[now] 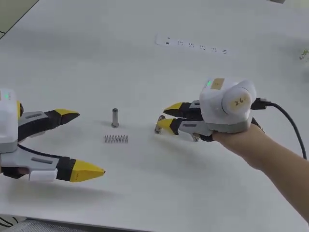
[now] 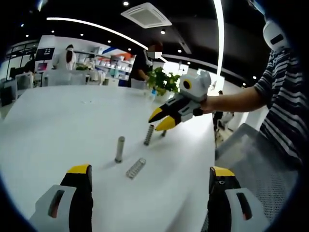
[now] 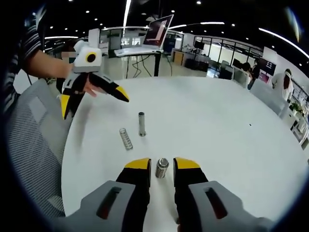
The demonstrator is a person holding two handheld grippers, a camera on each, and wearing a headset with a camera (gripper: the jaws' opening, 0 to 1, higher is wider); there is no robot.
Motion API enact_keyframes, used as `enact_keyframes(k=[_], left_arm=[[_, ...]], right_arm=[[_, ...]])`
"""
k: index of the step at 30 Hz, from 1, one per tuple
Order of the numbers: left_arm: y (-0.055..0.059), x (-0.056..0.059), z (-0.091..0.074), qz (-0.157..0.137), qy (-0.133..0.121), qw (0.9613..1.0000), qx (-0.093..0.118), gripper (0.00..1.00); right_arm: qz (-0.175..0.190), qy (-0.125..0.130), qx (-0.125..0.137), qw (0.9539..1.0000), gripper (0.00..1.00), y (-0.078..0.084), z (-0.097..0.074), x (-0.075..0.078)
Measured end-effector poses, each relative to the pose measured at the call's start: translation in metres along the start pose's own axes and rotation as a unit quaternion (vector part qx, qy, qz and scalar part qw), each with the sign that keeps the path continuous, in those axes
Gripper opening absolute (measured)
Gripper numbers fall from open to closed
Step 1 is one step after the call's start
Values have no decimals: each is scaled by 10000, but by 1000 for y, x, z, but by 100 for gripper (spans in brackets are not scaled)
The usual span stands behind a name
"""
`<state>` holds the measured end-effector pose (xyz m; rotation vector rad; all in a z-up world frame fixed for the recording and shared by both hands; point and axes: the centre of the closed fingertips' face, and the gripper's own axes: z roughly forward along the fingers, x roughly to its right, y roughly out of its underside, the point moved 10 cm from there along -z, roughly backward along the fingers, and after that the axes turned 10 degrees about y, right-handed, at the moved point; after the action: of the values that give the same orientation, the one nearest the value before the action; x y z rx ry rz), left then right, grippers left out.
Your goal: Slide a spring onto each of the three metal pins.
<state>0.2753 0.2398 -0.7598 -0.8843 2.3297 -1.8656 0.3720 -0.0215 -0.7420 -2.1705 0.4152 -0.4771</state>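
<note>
A bare metal pin (image 1: 115, 117) (image 2: 119, 149) (image 3: 141, 124) stands upright mid-table, with a loose spring (image 1: 116, 139) (image 2: 135, 167) (image 3: 126, 138) lying just in front of it. A second pin wearing a spring (image 1: 158, 128) (image 2: 148, 135) (image 3: 161, 167) stands at the tips of my right gripper (image 1: 168, 116) (image 2: 161, 119) (image 3: 161, 164). Its jaws are slightly apart on either side of that pin and do not clamp it. Another small grey piece (image 1: 161, 117) (image 2: 164, 133) is partly hidden behind those jaws. My left gripper (image 1: 81, 142) (image 2: 150, 171) (image 3: 94, 105) is wide open, left of the bare pin, holding nothing.
A white power strip (image 1: 190, 45) lies at the far side of the table. A black cable (image 1: 289, 125) trails from the right gripper. A grey mesh chair (image 2: 256, 159) stands by the table's near edge. Several people stand far off in the room.
</note>
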Motion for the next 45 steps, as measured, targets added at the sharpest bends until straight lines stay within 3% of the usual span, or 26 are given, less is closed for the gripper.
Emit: enact_keyframes(k=[13,27,45], left_arm=[[-4,-1,2,21,26,10000,-12,98],[-7,-1,2,35,31,10000,8,98],[-11,-1,2,38,-13,9999,97,98]], right_arm=[[924,37,290,9953,22,3,-16,-1],[1181,128,483,9917,22,7,-28,-6],[1428,29,351,9891,22,28,-37,-17]])
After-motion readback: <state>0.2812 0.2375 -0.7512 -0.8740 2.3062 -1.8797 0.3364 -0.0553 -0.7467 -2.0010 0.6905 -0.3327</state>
